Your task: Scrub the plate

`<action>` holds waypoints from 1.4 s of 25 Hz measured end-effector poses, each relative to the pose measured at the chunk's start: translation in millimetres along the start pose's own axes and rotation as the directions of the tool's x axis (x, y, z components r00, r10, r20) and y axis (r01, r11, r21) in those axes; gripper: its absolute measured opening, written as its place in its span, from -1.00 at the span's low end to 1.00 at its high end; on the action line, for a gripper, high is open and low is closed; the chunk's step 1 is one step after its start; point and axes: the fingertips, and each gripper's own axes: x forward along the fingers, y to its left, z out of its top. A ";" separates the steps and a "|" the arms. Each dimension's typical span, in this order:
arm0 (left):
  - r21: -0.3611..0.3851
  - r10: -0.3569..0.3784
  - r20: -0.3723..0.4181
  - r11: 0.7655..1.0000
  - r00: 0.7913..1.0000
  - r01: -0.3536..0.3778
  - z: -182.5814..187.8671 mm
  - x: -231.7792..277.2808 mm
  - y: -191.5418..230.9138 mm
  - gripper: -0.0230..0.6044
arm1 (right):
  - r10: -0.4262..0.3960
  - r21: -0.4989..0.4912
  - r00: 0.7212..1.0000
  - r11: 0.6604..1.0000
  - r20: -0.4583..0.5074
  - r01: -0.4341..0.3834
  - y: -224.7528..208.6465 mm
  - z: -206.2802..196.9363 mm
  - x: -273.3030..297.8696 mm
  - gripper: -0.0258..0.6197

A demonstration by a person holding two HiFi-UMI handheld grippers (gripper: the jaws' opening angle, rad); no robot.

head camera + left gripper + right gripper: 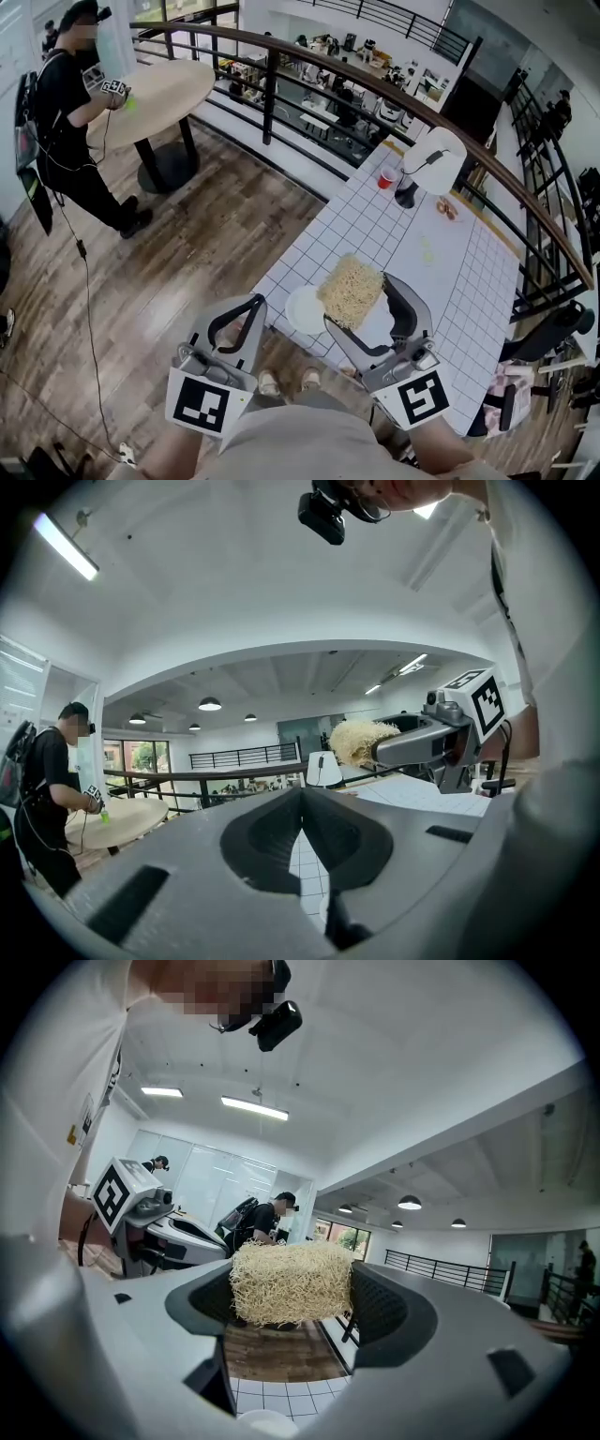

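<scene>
While fingers of the right gripper [358, 300] clamp the scrubber [349, 286], the left gripper [255, 305] is closed on nothing; approach step, so next lower scrubber onto plate [302, 311]

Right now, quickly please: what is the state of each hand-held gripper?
Left hand-held gripper: closed, holding nothing.
Right hand-held gripper: closed on the scrubber.

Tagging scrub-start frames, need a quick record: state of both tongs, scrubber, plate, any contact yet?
left tongs: shut, empty
right tongs: shut on scrubber
scrubber: pale fibrous block, held level
plate: white, at near edge of gridded table
contact: none seen; scrubber is raised above the plate
</scene>
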 end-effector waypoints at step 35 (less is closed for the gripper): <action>-0.032 -0.010 -0.288 0.999 0.958 0.001 -130.7 87.9 -23.8 -0.89 | 0.148 0.168 0.978 0.978 -0.150 -0.122 -22.2 -135.6 41.6 0.23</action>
